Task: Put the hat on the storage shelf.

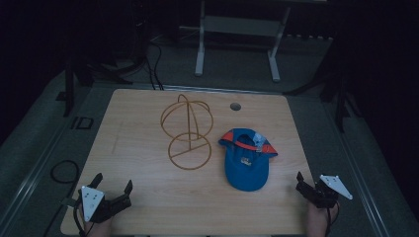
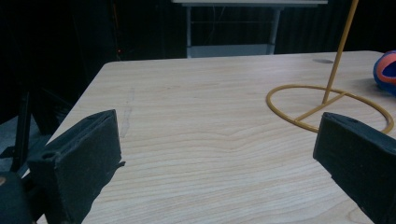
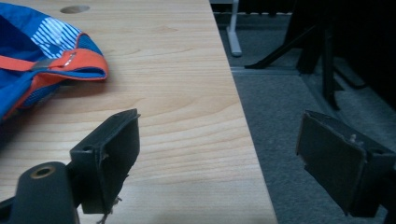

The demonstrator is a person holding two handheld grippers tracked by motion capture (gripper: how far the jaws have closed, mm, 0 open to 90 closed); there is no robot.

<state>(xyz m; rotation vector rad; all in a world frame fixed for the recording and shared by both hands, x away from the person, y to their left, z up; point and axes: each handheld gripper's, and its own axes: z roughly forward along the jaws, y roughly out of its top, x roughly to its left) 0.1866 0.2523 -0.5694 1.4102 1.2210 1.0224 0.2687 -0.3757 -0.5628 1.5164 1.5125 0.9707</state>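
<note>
At the bottom left of the high view, nearest the camera, the left gripper (image 1: pixel 113 183) rests over the near corner of the wooden table (image 1: pixel 148 202), its jaws spread wide with nothing between them; the hand behind it is cut off by the lower edge of the frame. In the left gripper view the same two black jaws stand far apart at the lower corners, bare wood between them. Moving right, a yellow wire stand (image 1: pixel 188 132) sits upright at the middle of the table, a flat ring at its base and crossed hoops above; in the left gripper view only its base ring and a slanted rod appear at the upper right, the hoops cut off by the top edge. Just beside the stand's right, apart from it, a blue cap (image 1: pixel 246 160) lies upside down, orange trim along its inner band and a small pale label inside whose writing is too small to read. A round hole (image 1: pixel 235 106) marks the tabletop above the cap. At the lower right, the right gripper (image 1: pixel 307 186) hangs at the table's edge, jaws released and empty. The background is dark and hard to make out.
</note>
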